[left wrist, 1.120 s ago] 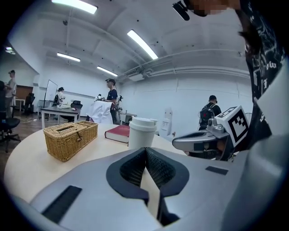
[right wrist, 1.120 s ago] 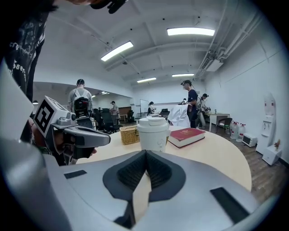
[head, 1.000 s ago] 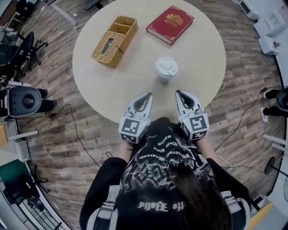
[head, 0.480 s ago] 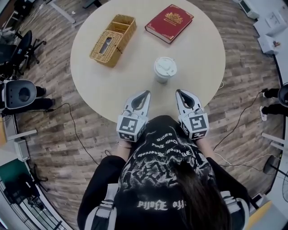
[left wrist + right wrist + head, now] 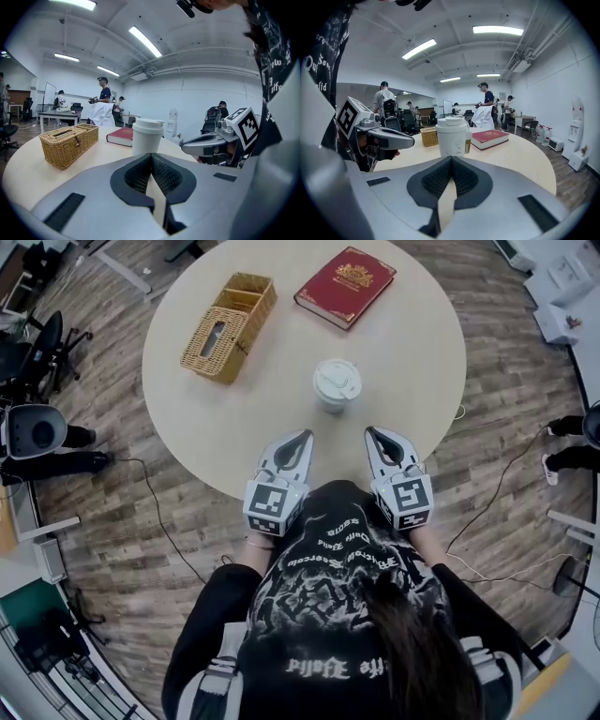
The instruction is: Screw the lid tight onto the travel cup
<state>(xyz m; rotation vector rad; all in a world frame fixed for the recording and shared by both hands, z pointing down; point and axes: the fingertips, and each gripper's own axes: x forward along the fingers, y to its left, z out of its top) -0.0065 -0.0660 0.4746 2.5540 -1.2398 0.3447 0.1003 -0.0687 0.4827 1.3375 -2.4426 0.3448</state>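
A white travel cup (image 5: 337, 385) with its white lid on top stands upright near the middle of the round beige table (image 5: 412, 352). The cup shows ahead of both jaws (image 5: 146, 136) (image 5: 453, 136). My left gripper (image 5: 307, 438) hovers at the table's near edge, shut and holding nothing, a short way left and nearer than the cup. My right gripper (image 5: 371, 432) sits beside it to the right, also shut and empty. Neither touches the cup.
A wicker box (image 5: 229, 326) lies at the table's far left and a red book (image 5: 345, 286) at the far middle. Wood floor with cables surrounds the table. Several people and desks stand far back in the room (image 5: 103, 101).
The grippers have stayed in place at the table edge. The head camera shifted slightly, so the cup, book and box appear a little further left and up.
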